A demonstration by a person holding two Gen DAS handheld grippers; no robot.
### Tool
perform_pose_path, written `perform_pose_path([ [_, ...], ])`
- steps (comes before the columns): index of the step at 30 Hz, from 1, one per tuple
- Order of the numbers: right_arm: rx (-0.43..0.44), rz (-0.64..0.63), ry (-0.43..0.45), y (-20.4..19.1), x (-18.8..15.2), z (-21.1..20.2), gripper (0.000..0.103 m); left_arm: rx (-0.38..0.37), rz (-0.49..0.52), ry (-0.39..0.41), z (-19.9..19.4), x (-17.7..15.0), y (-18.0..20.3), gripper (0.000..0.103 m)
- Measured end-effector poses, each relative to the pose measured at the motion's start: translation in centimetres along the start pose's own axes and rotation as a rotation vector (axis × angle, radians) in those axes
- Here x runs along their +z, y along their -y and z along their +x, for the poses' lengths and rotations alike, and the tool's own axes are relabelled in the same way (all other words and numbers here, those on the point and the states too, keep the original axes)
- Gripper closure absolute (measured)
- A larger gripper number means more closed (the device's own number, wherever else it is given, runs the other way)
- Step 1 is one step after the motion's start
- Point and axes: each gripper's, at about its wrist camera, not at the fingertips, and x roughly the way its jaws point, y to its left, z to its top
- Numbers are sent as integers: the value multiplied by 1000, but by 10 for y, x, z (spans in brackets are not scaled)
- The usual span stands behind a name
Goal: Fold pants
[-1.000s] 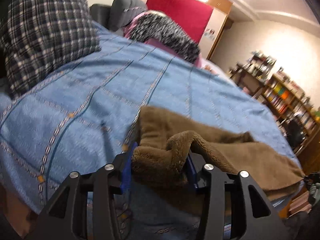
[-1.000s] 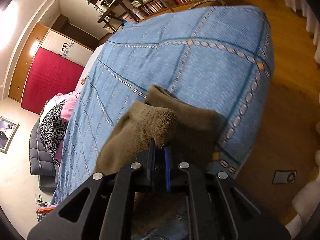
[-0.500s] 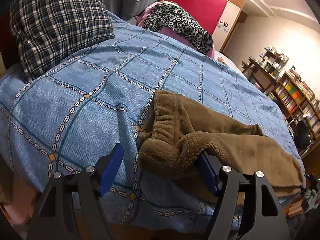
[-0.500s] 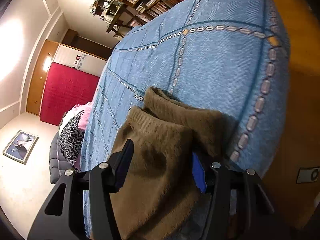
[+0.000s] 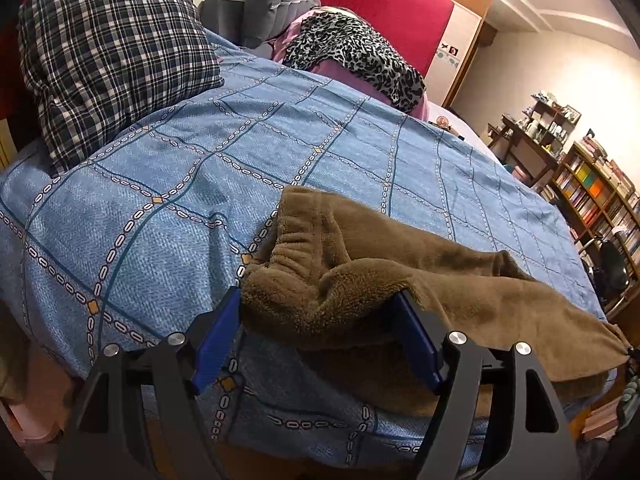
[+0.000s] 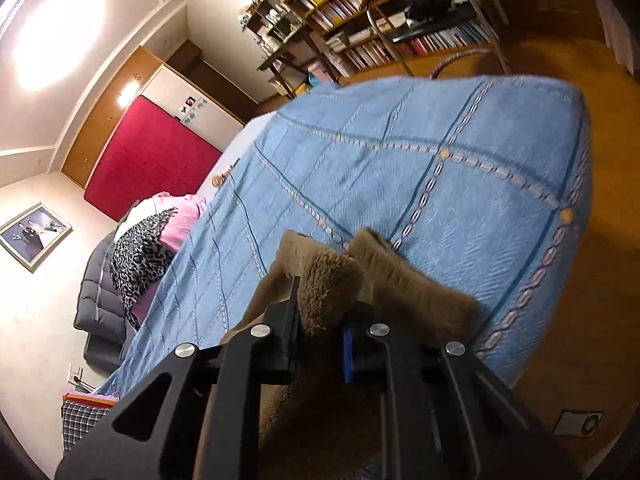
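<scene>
A blue patterned bedspread [image 5: 328,168] carries brown fleece pants [image 5: 360,280], a plaid pillow [image 5: 116,52] and leopard-print cloth [image 5: 356,52]

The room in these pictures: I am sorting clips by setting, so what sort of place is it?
Most likely a home bedroom. A bed under a blue patterned bedspread fills the view, with a plaid pillow at one end. Bookshelves line the far wall.

Plaid pillow [image 5: 116,56] on blue bedspread [image 5: 200,184]; leopard-print blanket [image 5: 356,52] (over pink cloth); bookshelves [image 6: 360,20] by wall.
</scene>
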Motion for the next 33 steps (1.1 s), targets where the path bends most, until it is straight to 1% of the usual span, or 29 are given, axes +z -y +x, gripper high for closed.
perform_pose_path([
  [1,-27,1,2,9,0,-2,87,-1,-2,-1,0,-1,-1,28],
  [3,-75,29,-25,26,-6,3,87,-1,-9,-5,-1,-4,-4,28],
  [5,-125,54,-87,48,-18,16,87,3,-16,-12,0,-9,-9,28],
  [7,-145,31,-91,60,-27,24,87,14,-32,-22,2,-14,-16,28],
  [11,-160,-1,-68,59,-27,29,87,24,-79,-41,4,-20,-30,28],
  [15,-185,-22,-53,49,-25,28,87,-6,-134,-40,0,-21,-43,28],
  [19,-212,-93,-6,29,-16,25,87,-63,-195,-59,-4,-24,-51,28],
  [21,-228,-114,-6,25,-15,27,87,-126,-261,-73,-7,-26,-58,28],
  [23,-249,-112,-21,28,-14,33,87,-189,-320,-70,-11,-28,-66,28],
  [24,-258,-105,-27,30,-15,36,87,-207,-337,-68,-12,-30,-67,27],
  [25,-264,-91,-30,34,-16,37,87,-242,-365,-63,-15,-31,-70,26],
  [27,-260,-76,-21,38,-17,36,87,-282,-384,-64,-17,-33,-68,25],
  [29,-262,-80,-9,36,-16,34,87,-314,-400,-71,-13,-32,-64,24],
  [30,-262,-87,-1,34,-15,32,87,-327,-409,-74,-9,-31,-62,20],
  [32,-266,-92,16,31,-11,26,87,-328,-421,-89,1,-29,-55,18],
  [33,-266,-88,22,32,-10,22,87,-315,-420,-99,9,-28,-51,18],
])
